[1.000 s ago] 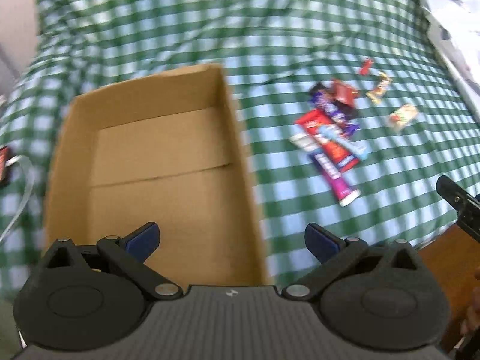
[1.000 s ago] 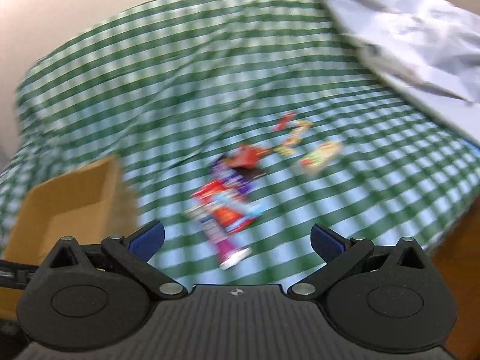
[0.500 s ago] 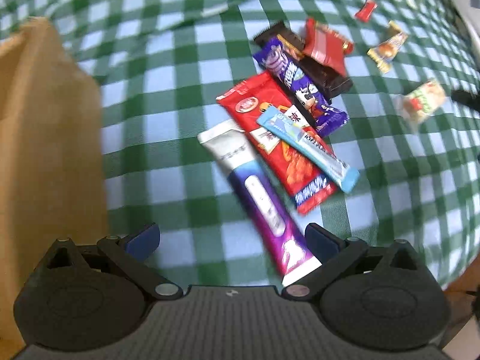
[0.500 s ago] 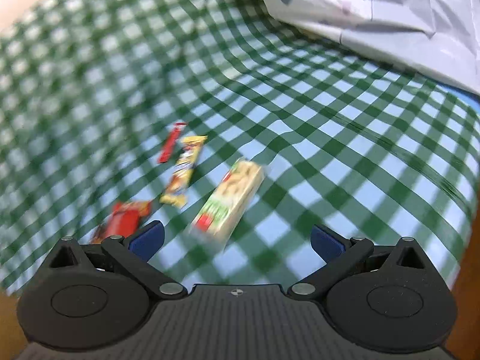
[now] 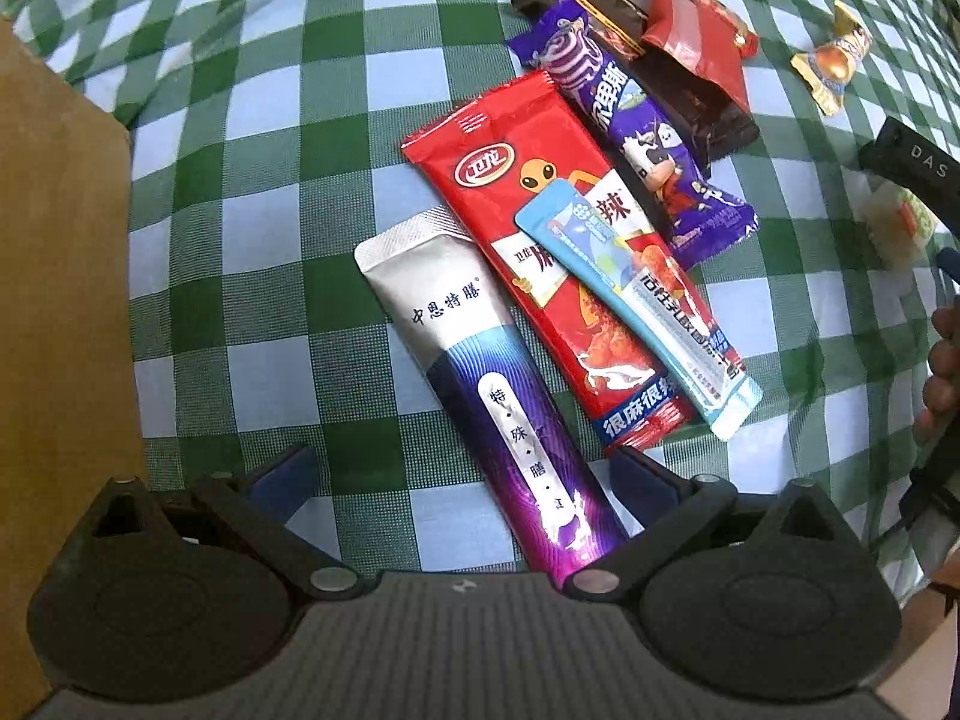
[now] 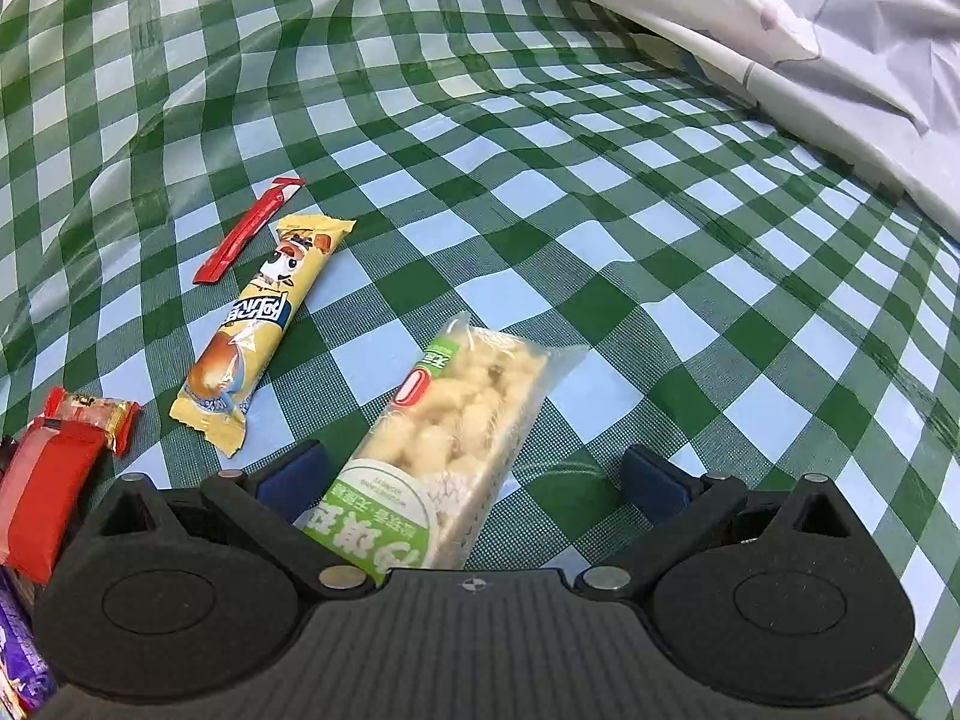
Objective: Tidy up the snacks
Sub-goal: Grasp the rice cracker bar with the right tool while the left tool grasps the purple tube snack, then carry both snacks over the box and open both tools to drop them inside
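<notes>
now the left gripper (image 5: 462,477) hangs low over a green and white checked cloth (image 5: 252,228), and its two blue fingertips (image 5: 282,474) are spread wide with nothing held. between them, at the bottom middle of the left view, lies the purple end of a long silver and purple stick packet (image 5: 480,384). just beside it, to the right, is a long red snack packet (image 5: 540,240) with a thin light blue packet (image 5: 636,300) lying across it. a purple wrapped bar with a cartoon cow (image 5: 630,132) touches the red one higher up. under that is a dark brown wrapper (image 5: 678,84), and a small red pouch (image 5: 696,42) sits on top of the brown one. at the left edge stands the brown wall of a cardboard box (image 5: 60,276). a hand (image 5: 942,372) shows at the right edge.

in the right view, the right gripper (image 6: 471,477) is also spread wide and holds nothing. a clear packet with a pale puffed bar and a green label (image 6: 456,432) lies on the cloth between the fingertips, close to the left one, tilted toward the upper right. a yellow wrapped bar (image 6: 258,324) lies to its left, apart from it, and a thin red stick packet (image 6: 246,231) lies just beside the yellow bar near the upper left. a crumpled white plastic sheet (image 6: 810,30) fills the upper right corner.
</notes>
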Motion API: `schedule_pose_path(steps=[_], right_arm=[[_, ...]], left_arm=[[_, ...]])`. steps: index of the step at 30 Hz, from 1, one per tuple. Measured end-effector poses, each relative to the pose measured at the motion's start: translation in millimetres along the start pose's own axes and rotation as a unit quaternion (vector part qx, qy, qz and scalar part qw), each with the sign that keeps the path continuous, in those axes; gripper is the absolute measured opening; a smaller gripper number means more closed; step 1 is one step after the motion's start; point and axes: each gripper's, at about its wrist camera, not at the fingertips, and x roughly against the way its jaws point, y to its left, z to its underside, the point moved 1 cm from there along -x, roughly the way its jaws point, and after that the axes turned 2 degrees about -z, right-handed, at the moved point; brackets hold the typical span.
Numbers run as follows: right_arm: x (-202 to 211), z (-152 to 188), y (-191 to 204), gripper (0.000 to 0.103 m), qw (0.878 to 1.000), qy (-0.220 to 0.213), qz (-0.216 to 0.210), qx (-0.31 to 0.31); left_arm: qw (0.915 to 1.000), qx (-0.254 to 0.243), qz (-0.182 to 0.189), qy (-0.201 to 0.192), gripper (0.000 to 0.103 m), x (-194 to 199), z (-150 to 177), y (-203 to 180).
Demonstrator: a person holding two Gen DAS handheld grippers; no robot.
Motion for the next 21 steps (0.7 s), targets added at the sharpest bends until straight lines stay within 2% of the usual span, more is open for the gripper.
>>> schedule_pose_path(steps=[1, 2, 4, 5, 6, 7, 8, 9, 14, 16, 21], right_arm=[[-1.0, 0.4, 1.4, 0.103, 1.000, 0.001, 0.000, 0.000], [-2.3, -0.1, 1.7, 0.103, 1.000, 0.002, 0.000, 0.001], [-3.7, -1.1, 2.1, 0.101, 1.000, 0.016, -0.002, 0.007], [0.0, -1.2, -3.4, 0.098, 1.000, 0.021, -0.004, 0.009], [3.1, -3.1, -6.3, 0.084, 1.000, 0.021, -0.004, 0.010], [8.8, -1.9, -6.3, 0.059, 1.000, 0.015, -0.005, 0.013], [19.3, -2.2, -11.2, 0.043, 1.000, 0.010, -0.009, 0.021], [24.5, -1.2, -10.4, 0.038, 0.999, 0.011, -0.006, 0.030], [49.5, 4.6, -23.6, 0.038, 0.999, 0.025, -0.035, 0.008], [71.0, 4.1, -29.8, 0.038, 0.999, 0.013, -0.050, -0.003], [154.0, 14.1, -44.6, 0.038, 0.994, -0.037, -0.100, -0.013]], left_arm=[[1.0000, -0.001, 0.000, 0.000, 0.102, 2.1, -0.1, 2.3], [1.0000, 0.000, -0.004, -0.003, 0.095, 3.4, -0.9, 4.8], [0.9996, 0.000, -0.007, -0.027, 0.073, 11.1, 1.8, 9.2], [0.9993, -0.007, -0.006, -0.037, 0.045, 17.4, 1.0, 13.5], [0.9989, -0.017, -0.004, -0.043, 0.026, 22.2, 1.6, 14.3], [0.9988, -0.022, -0.007, -0.043, 0.026, 25.0, 1.3, 15.7], [0.9988, -0.024, -0.006, -0.043, 0.025, 27.6, 1.8, 17.7], [0.9987, -0.025, -0.003, -0.045, 0.024, 30.3, 2.9, 19.7], [0.9958, -0.044, 0.023, -0.078, 0.023, 60.5, 25.2, 22.6], [0.9935, -0.050, 0.036, -0.096, 0.023, 84.0, 37.4, 27.9], [0.9860, -0.050, 0.071, -0.143, 0.021, 141.6, 85.1, 32.2]])
